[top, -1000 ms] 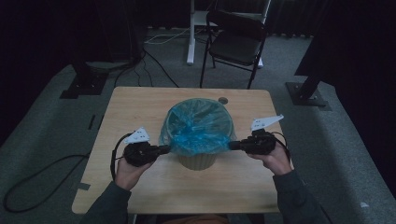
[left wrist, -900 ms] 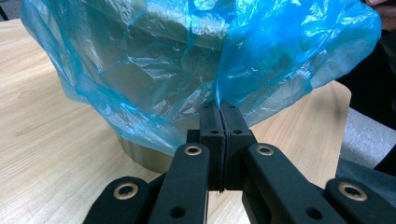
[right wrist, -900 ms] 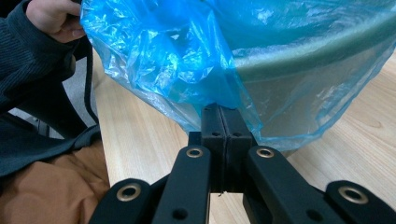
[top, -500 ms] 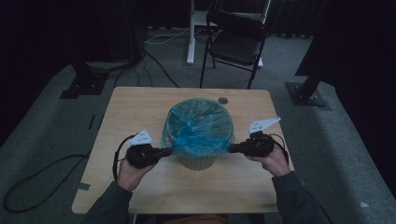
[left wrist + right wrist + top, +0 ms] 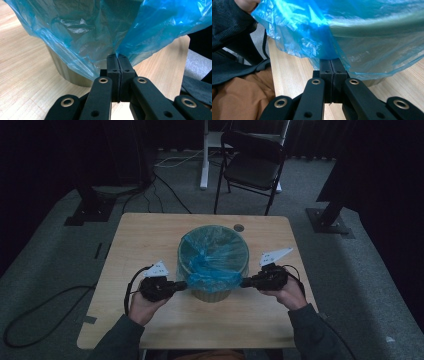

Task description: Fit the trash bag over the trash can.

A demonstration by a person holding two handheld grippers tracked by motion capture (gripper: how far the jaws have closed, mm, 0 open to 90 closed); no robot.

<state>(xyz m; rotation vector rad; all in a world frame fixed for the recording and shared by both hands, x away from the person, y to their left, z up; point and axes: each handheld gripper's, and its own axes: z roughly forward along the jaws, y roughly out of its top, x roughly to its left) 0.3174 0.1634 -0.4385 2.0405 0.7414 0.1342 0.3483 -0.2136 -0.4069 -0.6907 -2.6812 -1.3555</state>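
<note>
Two grippers work nearest the person: the left gripper (image 5: 181, 284) and the right gripper (image 5: 246, 282), each with jaws clamped tight on the one blue bag (image 5: 212, 257). It lines one bin (image 5: 210, 294) mid-table (image 5: 150, 235); one chair (image 5: 252, 162) stands beyond.

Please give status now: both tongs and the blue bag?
Left tongs, right tongs: shut on thin blue plastic bag. Bag lines round beige bin on table. Nothing in the way.
</note>
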